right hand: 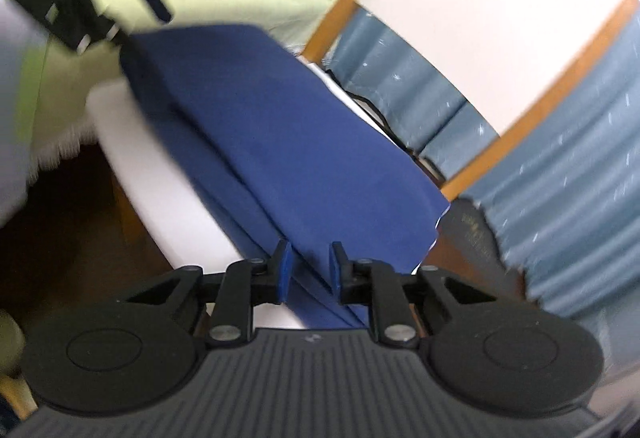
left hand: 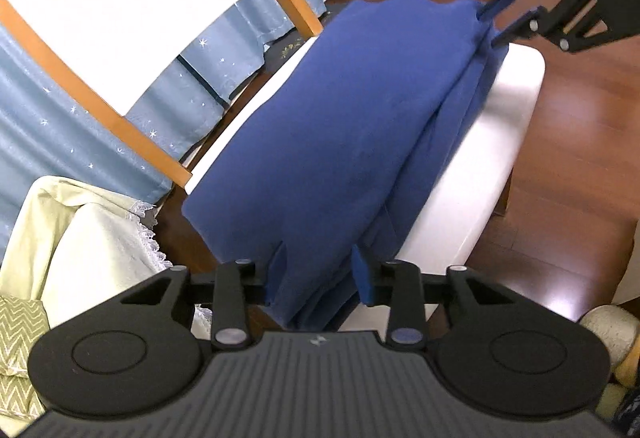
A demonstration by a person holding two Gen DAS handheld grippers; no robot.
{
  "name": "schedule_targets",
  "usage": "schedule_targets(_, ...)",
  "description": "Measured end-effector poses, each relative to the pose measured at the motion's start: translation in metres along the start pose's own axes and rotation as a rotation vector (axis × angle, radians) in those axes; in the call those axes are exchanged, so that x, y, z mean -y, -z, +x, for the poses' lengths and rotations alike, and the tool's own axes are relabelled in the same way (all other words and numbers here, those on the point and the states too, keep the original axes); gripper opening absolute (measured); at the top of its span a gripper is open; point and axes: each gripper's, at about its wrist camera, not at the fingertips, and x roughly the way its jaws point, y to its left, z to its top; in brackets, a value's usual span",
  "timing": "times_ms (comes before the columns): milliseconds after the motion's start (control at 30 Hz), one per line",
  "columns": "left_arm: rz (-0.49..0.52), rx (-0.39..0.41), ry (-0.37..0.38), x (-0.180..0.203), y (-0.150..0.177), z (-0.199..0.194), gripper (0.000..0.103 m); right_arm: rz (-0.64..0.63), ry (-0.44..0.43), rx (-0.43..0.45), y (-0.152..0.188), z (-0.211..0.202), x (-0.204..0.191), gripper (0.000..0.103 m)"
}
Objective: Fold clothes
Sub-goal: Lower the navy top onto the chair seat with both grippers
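Chair back [left hand: 132,10] close behind the seat [left hand: 500,142], pale bedding [left hand: 80,238] crowding one end, open floor [left hand: 580,158] opposite

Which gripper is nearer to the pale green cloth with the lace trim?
Left. The left gripper holds the blue garment at the end beside the pale green cloth; the right gripper grips the far end.

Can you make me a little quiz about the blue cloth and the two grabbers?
1. True or false: the blue cloth lies on a white chair seat.
2. What lies between the jaws of the left gripper?
3. The right gripper is at: A) the cloth's edge, B) the wooden floor, C) the curtain.

Key: 1. True. 2. The blue cloth. 3. A.
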Motion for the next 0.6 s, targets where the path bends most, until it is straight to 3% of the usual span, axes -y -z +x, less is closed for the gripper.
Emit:
schedule_targets(300, 0.089, -0.043, -0.091, 0.023, 0.005, 0.024, 0.042, -0.206, 0.053, 0.027, 0.015, 0.012, -0.008, 0.015)
schedule_targets(367, 0.102, -0.049, -0.103, 0.025, 0.008, 0.030, 0.035, -0.249, 0.064, 0.034, 0.019, 0.014, -0.010, 0.015)
schedule_targets(400, 0.109, -0.048, -0.112, 0.025, 0.009, 0.031, 0.023, -0.261, 0.060, 0.036, 0.020, 0.016, -0.009, 0.013)
schedule_targets(433, 0.117, -0.048, -0.121, 0.026, 0.009, 0.032, 0.015, -0.251, 0.043, 0.038, 0.019, 0.017, -0.005, 0.000)
schedule_targets(600, 0.118, -0.001, -0.172, 0.019, 0.012, 0.023, 0.007, -0.210, 0.043, 0.115, 0.019, 0.000, 0.010, 0.000)
